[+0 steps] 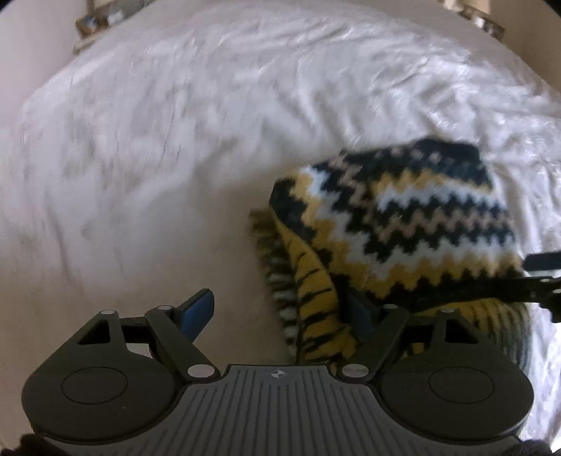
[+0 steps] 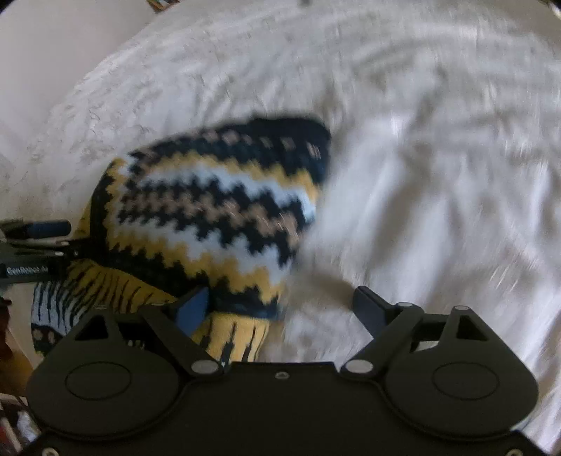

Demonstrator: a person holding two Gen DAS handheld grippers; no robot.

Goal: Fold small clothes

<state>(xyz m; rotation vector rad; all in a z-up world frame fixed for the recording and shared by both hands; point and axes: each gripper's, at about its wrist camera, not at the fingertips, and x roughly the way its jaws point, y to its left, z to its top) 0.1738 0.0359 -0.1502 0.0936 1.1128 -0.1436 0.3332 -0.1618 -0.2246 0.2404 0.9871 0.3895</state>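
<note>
A small knitted garment [image 1: 403, 217] with navy, yellow, white and tan zigzag bands lies folded over on the white sheet [image 1: 175, 140]. Its striped yellow inside [image 1: 315, 291] shows at the near edge. My left gripper [image 1: 280, 312] is open, its right finger at the garment's near edge, its left finger over bare sheet. In the right wrist view the garment [image 2: 217, 210] lies left of centre. My right gripper [image 2: 280, 308] is open, its left finger against the garment's near hem, its right finger over the sheet. Each gripper shows at the other view's edge.
The white sheet [image 2: 438, 158] is wrinkled and covers a bed. Small objects [image 1: 91, 24] stand beyond the bed's far left corner, and wooden items [image 1: 477, 14] at the far right. The views are motion-blurred.
</note>
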